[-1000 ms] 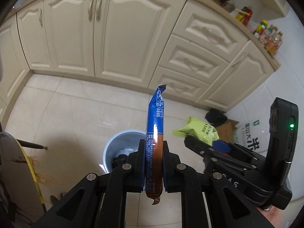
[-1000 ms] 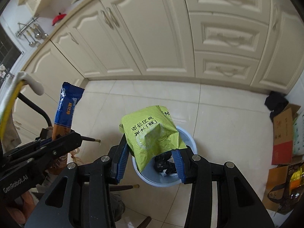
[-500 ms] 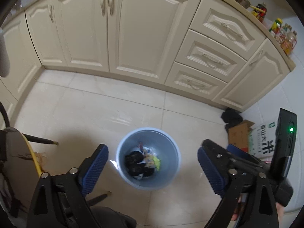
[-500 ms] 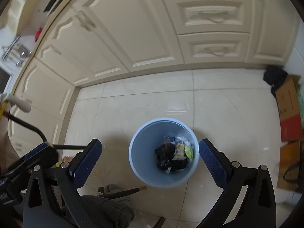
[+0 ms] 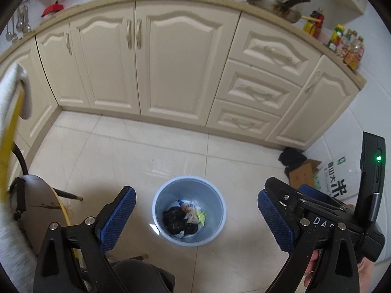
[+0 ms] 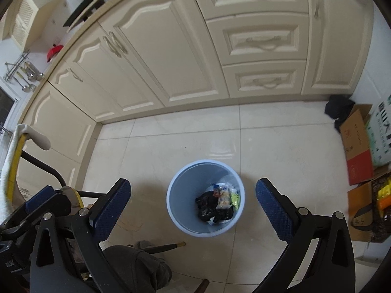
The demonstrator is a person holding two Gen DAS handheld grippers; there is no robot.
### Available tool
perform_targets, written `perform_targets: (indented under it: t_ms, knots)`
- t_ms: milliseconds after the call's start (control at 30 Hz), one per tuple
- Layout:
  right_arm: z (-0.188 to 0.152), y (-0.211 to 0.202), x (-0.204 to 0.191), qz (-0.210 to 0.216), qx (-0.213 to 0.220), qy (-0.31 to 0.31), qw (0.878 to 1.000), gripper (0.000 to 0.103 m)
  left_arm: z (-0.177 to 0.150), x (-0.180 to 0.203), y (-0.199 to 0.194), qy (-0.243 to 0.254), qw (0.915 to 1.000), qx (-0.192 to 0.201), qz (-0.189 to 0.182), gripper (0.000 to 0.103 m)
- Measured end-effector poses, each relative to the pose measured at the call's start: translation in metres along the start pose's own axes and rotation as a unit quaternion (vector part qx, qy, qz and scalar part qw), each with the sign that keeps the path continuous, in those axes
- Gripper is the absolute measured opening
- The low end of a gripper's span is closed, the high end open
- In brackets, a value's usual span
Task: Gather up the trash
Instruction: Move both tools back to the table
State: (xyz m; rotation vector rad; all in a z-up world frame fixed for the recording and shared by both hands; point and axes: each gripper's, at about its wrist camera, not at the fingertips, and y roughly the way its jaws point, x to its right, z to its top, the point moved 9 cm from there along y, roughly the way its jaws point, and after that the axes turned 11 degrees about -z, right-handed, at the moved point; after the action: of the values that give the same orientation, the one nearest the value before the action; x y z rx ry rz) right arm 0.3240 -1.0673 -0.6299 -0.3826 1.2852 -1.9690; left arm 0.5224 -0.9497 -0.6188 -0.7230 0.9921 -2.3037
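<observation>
Our left gripper [image 5: 196, 216] is opening, nearly full wide, nothing between its pads; our right gripper [image 6: 193, 211] gapes wide and empty too. Both hang over the bin [image 5: 189, 211] on the floor so trash falls straight in. Wrappers [image 5: 193, 213] lie at its bottom. Farther off stand the cabinets [image 5: 180, 68]

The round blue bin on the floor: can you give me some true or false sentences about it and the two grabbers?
1. The round blue plastic bin holds wrappers and dark trash. True.
2. The left gripper clamps a blue wrapper. False: its jaws are opening, with nothing between them.
3. The right gripper is open and empty. True.
4. The bin lies tipped over. False: it stands upright on the tiled floor.
5. The cream cabinet doors hang open. False: all are closed.
</observation>
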Motion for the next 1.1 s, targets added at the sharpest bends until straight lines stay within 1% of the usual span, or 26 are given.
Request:
perform_targets:
  t_ms: [67,100,133,200,233,267,333,367,467,700,800,933,967,1100]
  knots:
    - [0.002,-0.017,-0.003,0.002,0.014,-0.001,1.000,0.103,-0.007,0.005,-0.024,0.007,0.9998,0.016,-0.001,0.099]
    - [0.003,-0.025,-0.006,0.004,0.020,-0.003,1.000,0.103,-0.007,0.009,-0.029,0.010,0.9997,0.024,0.001,0.099]
    - [0.004,-0.033,-0.009,0.006,0.026,-0.005,1.000,0.103,-0.014,0.007,-0.049,0.012,0.9995,0.030,0.001,0.099]
    - [0.007,-0.054,-0.017,0.009,0.042,-0.014,0.999,0.103,-0.019,0.012,-0.070,0.017,0.9987,0.048,0.004,0.101]
    - [0.008,-0.061,-0.020,0.011,0.047,-0.017,0.999,0.103,-0.023,0.011,-0.089,0.019,0.9982,0.057,0.006,0.102]
    - [0.009,-0.072,-0.026,0.016,0.054,-0.022,0.998,0.103,-0.031,0.008,-0.117,0.022,0.9975,0.066,0.009,0.102]
    - [0.010,-0.088,-0.036,0.022,0.065,-0.029,0.997,0.103,-0.039,0.009,-0.145,0.025,0.9962,0.082,0.015,0.102]
    - [0.011,-0.101,-0.043,0.025,0.075,-0.036,0.996,0.103,-0.047,0.006,-0.169,0.026,0.9956,0.088,0.016,0.102]
    - [0.012,-0.128,-0.062,0.036,0.096,-0.051,0.993,0.103,-0.064,0.004,-0.217,0.025,0.9931,0.113,0.018,0.102]
    - [0.013,-0.194,-0.119,0.068,0.149,-0.088,0.983,0.103,-0.105,-0.014,-0.329,0.013,0.9843,0.172,0.036,0.102]
    - [0.009,-0.212,-0.141,0.079,0.161,-0.108,0.978,0.103,-0.125,-0.027,-0.376,0.003,0.9789,0.198,0.049,0.102]
    - [0.002,-0.232,-0.177,0.093,0.173,-0.132,0.972,0.103,-0.151,-0.042,-0.420,-0.014,0.9735,0.216,0.073,0.102]
    - [0.000,-0.235,-0.184,0.099,0.175,-0.135,0.970,0.103,-0.162,-0.048,-0.434,-0.020,0.9715,0.222,0.080,0.102]
    - [-0.012,-0.259,-0.220,0.118,0.192,-0.156,0.962,0.103,-0.187,-0.056,-0.474,-0.037,0.9640,0.243,0.102,0.102]
